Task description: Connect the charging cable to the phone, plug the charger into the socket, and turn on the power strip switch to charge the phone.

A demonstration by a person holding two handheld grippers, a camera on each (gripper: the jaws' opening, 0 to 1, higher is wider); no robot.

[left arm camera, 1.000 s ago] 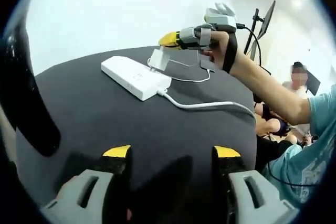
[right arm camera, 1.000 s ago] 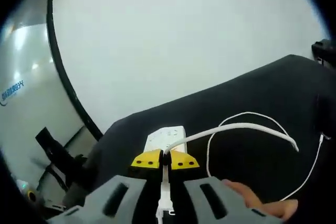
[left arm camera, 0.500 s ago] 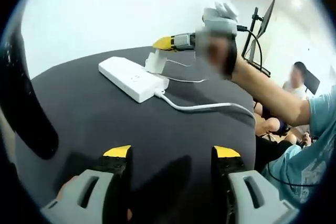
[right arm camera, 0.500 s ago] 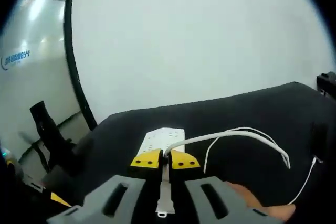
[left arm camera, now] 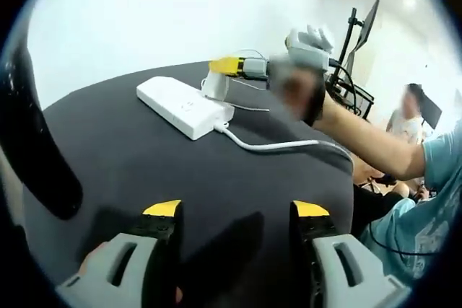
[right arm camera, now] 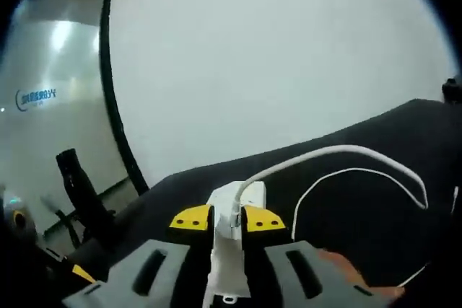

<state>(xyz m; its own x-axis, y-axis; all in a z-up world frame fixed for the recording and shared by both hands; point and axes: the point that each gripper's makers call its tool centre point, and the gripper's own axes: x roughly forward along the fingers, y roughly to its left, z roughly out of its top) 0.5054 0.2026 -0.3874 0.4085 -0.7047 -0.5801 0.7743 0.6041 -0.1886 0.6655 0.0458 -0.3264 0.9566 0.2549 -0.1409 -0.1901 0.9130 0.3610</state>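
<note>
Charger (right arm camera: 229, 250) clamped in right claw (right arm camera: 227, 219) above black table (left arm camera: 144, 164); left claw (left arm camera: 236, 210) gapes empty.

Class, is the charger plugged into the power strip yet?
Not yet. The right gripper holds the charger just above the power strip, near its end.

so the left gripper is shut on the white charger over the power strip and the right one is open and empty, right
The sides are swapped. In the right gripper view, the right gripper is shut on the white boxy charger, held just over the white rectangular power strip. In the left gripper view, the left gripper is open and empty above the black round table.
</note>
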